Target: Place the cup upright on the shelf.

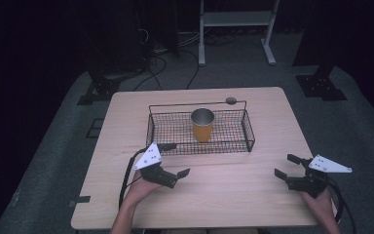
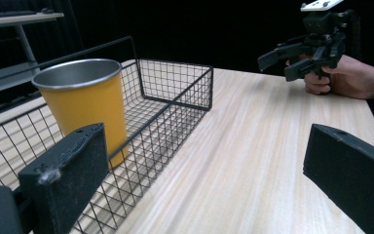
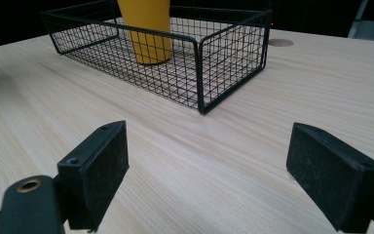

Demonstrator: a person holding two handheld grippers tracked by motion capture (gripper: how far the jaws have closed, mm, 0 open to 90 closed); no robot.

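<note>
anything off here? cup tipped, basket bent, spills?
Nothing stands out. The yellow cup stands upright inside the wire basket, which sits square on the table. No spill. Left gripper and right gripper are open, holding nothing.

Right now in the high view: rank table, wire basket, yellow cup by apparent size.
1. Table
2. Wire basket, covering a middle patch of the tabletop
3. Yellow cup, standing inside the basket

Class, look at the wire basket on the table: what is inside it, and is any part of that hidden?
Inside the wire basket one yellow cup stands upright, open end up. Its metal interior shows near the rim; the bottom of the cup's inside cannot be seen.
</note>
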